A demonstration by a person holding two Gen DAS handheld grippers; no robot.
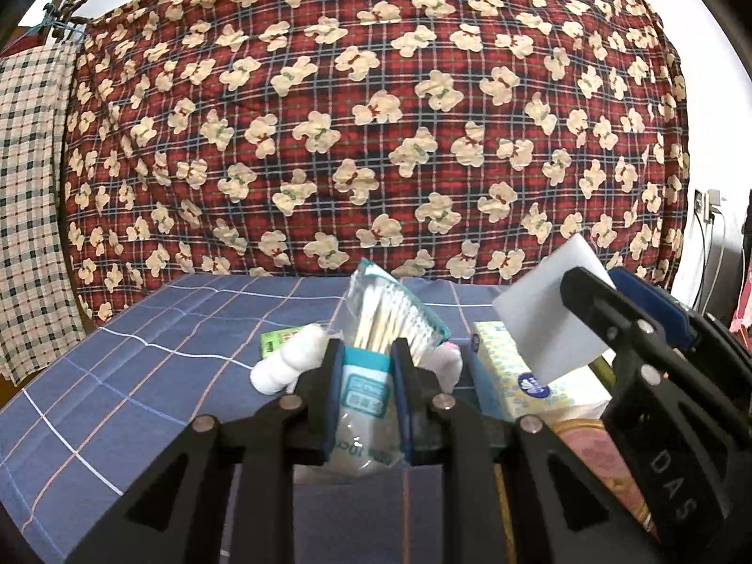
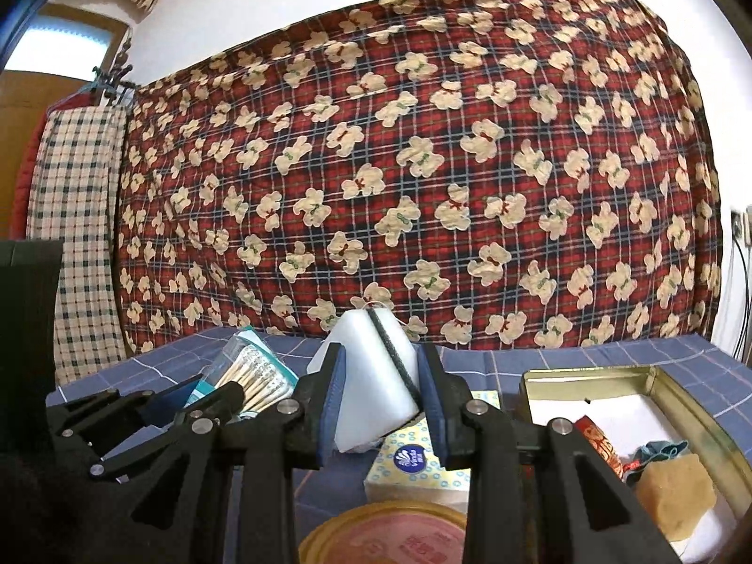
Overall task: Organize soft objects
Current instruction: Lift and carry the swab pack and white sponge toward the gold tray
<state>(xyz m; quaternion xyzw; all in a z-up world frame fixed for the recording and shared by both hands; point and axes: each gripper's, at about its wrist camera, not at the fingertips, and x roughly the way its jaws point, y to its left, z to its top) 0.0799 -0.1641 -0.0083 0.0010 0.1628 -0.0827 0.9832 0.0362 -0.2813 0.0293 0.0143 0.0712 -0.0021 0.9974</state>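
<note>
Your left gripper is clamped on a clear bag of cotton swabs, blue pads pressing its teal label from both sides; the swab ends stick up past the fingertips. Your right gripper is closed on a white sponge block, tilted, with a dark seam running down its face. Both items are lifted off the blue checked tablecloth.

Around the left fingers: a roll of white cotton lies just beside the left pad, and a small green box sits behind it. To the right stands a tissue pack with a blue logo. The right gripper and its sponge overlap that pack from the left-wrist view, crowding the space between the two tools.

Around the right fingers: the same tissue pack lies directly under the sponge. A round gold-rimmed lid sits nearer the camera. To the right is an open metal tin holding a tan sponge, a red packet and a teal item.

Behind everything hangs a red plaid bear-print blanket.
</note>
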